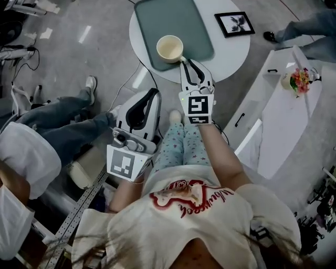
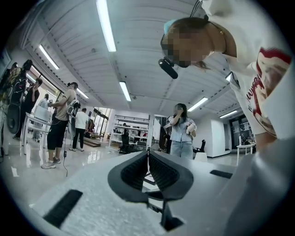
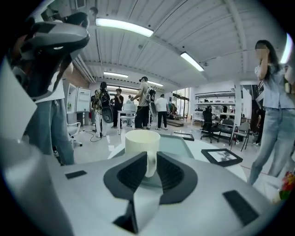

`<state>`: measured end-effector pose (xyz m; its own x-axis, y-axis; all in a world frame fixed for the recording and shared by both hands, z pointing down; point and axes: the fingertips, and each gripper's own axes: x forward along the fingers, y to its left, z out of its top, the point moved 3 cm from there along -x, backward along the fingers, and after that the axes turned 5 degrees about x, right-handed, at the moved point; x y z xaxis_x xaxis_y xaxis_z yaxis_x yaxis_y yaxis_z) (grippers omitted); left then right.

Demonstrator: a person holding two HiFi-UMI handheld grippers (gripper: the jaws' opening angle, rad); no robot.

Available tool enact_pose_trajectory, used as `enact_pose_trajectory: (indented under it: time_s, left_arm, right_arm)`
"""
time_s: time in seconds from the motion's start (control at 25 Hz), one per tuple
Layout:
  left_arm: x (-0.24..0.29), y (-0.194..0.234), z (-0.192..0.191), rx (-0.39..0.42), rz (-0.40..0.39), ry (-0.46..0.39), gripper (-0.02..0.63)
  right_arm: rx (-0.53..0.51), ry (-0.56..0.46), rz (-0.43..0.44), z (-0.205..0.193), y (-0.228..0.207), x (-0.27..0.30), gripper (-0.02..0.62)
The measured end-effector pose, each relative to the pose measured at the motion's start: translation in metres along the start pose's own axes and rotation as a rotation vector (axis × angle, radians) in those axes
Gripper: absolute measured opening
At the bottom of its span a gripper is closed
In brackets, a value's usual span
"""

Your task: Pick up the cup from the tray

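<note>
A cream cup point(image 1: 169, 48) stands at the near edge of a grey-green tray point(image 1: 173, 16) on a round white table point(image 1: 231, 52). My right gripper point(image 1: 186, 63) reaches in from the near side, its jaws closed on the cup's handle. In the right gripper view the cup point(image 3: 142, 140) is straight ahead on the tray point(image 3: 177, 143), and the handle fills the gap in the right gripper point(image 3: 150, 159). My left gripper point(image 1: 154, 92) is held low and to the left, away from the table. In its own view the left gripper point(image 2: 148, 154) is shut on nothing and points up into the room.
A black picture frame point(image 1: 234, 23) lies on the table right of the tray. A white cabinet with a flower pot point(image 1: 300, 80) stands at the right. A seated person's legs point(image 1: 68, 121) are at the left. Several people stand across the room point(image 3: 143, 108).
</note>
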<state>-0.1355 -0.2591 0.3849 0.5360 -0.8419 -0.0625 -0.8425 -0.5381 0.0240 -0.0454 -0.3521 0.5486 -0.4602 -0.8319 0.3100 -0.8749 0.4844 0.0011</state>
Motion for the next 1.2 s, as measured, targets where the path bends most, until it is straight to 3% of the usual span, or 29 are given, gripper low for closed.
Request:
enact_pose_trajectory:
  time_s: [0.32,0.8,1.0,1.2]
  left_arm:
    - [-0.01,0.005,-0.027,-0.017,0.02,0.053,0.021]
    - [-0.013,0.014,-0.032,-0.011,0.037,0.071,0.021]
    - [-0.007,0.025,-0.015,0.025,0.049,0.027,0.021]
    - [-0.002,0.03,0.021,0.083,0.059,0.001,0.021]
  right_arm:
    - [0.018,0.014,-0.041,-0.022,-0.01,0.021,0.042]
    - [0.106,-0.068,-0.071,0.002,-0.033,0.037,0.041]
    - [0.149,-0.088,-0.091,0.035,-0.047,0.008,0.04]
    - [0.169,-0.154,-0.023,0.111,-0.041,-0.032,0.04]
